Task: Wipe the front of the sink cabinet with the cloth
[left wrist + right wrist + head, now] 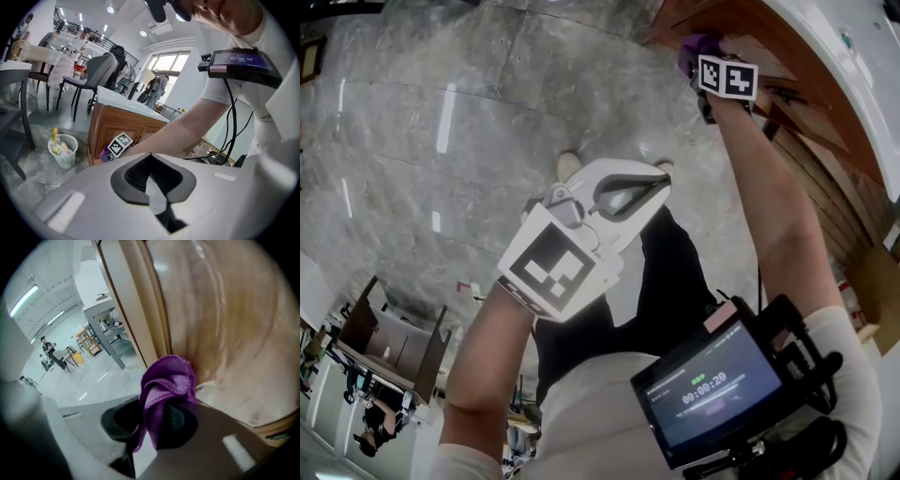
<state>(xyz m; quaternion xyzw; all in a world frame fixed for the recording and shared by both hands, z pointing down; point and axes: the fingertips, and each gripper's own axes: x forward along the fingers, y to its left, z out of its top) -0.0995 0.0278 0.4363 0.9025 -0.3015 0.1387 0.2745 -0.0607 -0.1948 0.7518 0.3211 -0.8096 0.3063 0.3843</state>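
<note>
A purple cloth (168, 380) is bunched in my right gripper (159, 414), which is shut on it and presses it against the glossy wooden front of the sink cabinet (225, 324). In the head view the right gripper (705, 70) reaches far forward at the top right, with the cloth (698, 49) at the cabinet (787, 94) panel's left end. My left gripper (656, 183) hangs in mid-air over the floor, shut and holding nothing. In the left gripper view its pads (140, 180) meet, and beyond them the cabinet (112, 129) and a bit of cloth (104, 153) show.
A white sink top (126, 101) caps the cabinet. A white mesh bin (63, 150) with rubbish stands on the marble floor (487, 94) to the cabinet's left. Chairs (93, 75) and a table stand further back. A screen device (712, 389) is strapped to the right arm.
</note>
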